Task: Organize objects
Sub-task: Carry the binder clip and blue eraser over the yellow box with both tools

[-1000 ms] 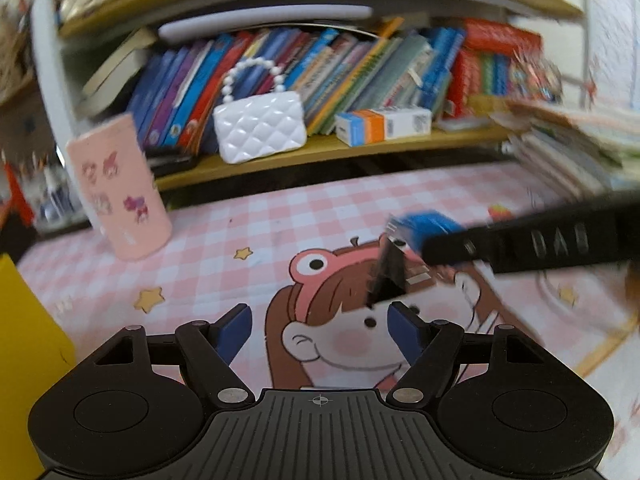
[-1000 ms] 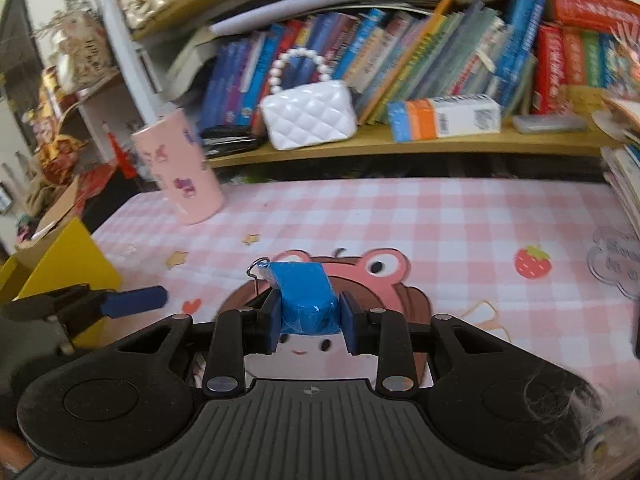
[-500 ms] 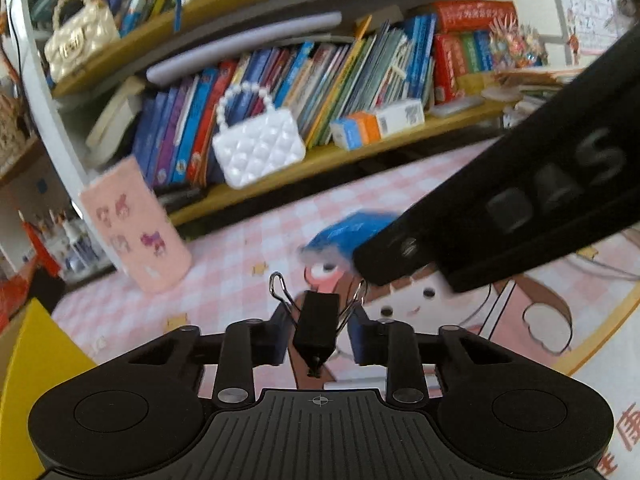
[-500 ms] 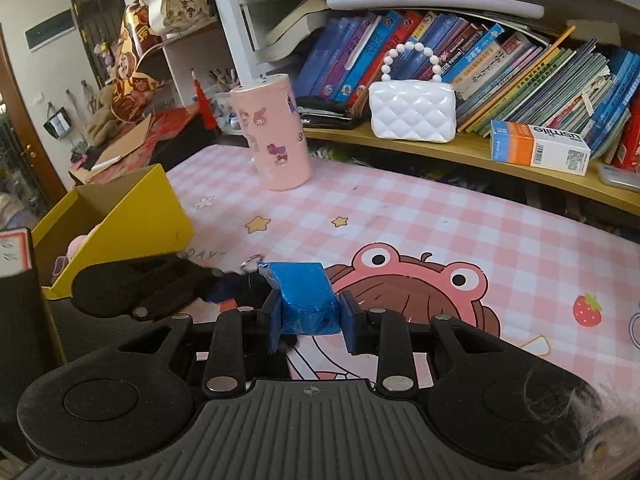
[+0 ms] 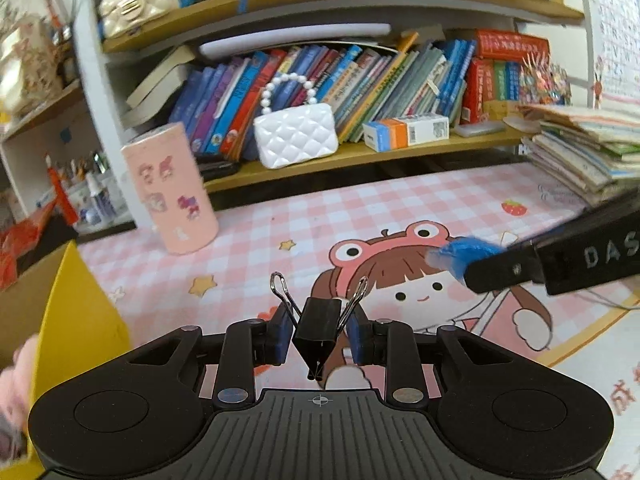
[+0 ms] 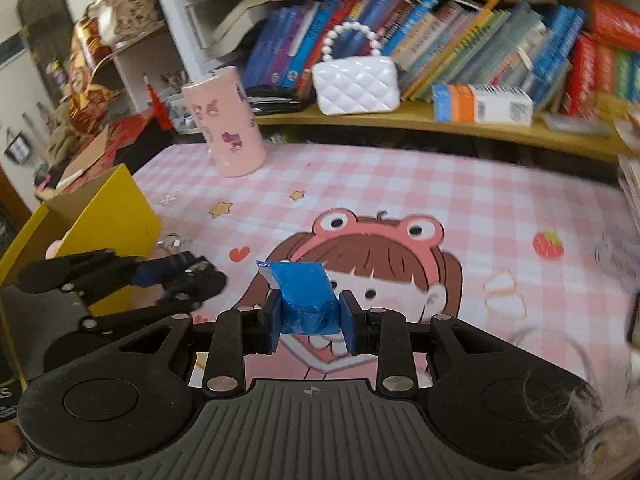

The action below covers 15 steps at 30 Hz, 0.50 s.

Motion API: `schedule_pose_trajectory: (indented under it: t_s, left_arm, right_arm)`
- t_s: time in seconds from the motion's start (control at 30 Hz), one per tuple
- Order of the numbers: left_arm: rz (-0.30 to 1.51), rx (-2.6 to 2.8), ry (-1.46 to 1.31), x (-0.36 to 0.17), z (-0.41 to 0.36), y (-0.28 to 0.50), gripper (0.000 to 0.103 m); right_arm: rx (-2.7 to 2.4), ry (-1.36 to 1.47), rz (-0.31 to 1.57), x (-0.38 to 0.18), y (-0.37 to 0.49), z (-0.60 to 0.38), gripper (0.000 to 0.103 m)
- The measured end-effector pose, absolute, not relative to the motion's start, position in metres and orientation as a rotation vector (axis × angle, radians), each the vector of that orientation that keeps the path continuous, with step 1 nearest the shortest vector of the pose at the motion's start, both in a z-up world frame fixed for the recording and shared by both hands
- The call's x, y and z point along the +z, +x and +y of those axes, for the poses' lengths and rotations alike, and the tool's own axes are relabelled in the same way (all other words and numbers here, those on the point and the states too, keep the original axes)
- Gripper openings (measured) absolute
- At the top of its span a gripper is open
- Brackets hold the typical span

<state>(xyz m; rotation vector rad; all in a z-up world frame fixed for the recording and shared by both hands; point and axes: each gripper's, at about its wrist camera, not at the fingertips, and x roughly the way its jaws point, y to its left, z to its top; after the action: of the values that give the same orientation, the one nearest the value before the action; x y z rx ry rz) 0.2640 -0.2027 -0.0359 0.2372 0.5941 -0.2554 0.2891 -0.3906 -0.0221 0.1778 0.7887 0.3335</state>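
My left gripper (image 5: 319, 334) is shut on a black binder clip (image 5: 318, 328) whose wire handles stick up between the blue pads; it hangs above the pink checked mat (image 5: 360, 208). My right gripper (image 6: 307, 316) is shut on a small packet in blue foil (image 6: 306, 300), also held above the mat. In the left wrist view the right gripper (image 5: 472, 260) reaches in from the right with the blue packet (image 5: 464, 250) at its tip. In the right wrist view the left gripper (image 6: 180, 276) shows at the left, in front of the yellow box (image 6: 108, 208).
A yellow cardboard box (image 5: 72, 312) stands open at the mat's left edge with something pink inside. A pink cylinder (image 5: 172, 188) stands at the back left. Behind the mat a shelf holds books, a white quilted purse (image 5: 296, 136) and a small carton (image 5: 404, 132). Stacked books (image 5: 580, 152) lie right.
My left gripper closed on the black binder clip and lifted it off the mat. Both grippers rose and moved left, bringing the yellow box closer. The blue packet stayed clamped in the right one.
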Motion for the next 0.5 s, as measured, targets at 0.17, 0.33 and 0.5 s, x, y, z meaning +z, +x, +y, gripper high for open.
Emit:
schedule_pose_trajectory:
  t_s: [0.17, 0.33, 0.5]
  left_arm:
    - [0.612, -0.246, 0.184, -0.026, -0.187, 0.237, 0.027]
    - [0.659, -0.228, 0.130, -0.024, -0.169, 0.207, 0.027]
    - [0.697, -0.200, 0.112, -0.027, -0.149, 0.181, 0.027]
  right_arm:
    - [0.253, 0.214, 0.810, -0.029, 0.271, -0.385, 0.027]
    - [0.175, 0.228, 0.851, -0.036, 0.251, -0.375, 0.027]
    - [0.159, 0.164, 0.861, -0.039, 0.224, -0.354, 0.027]
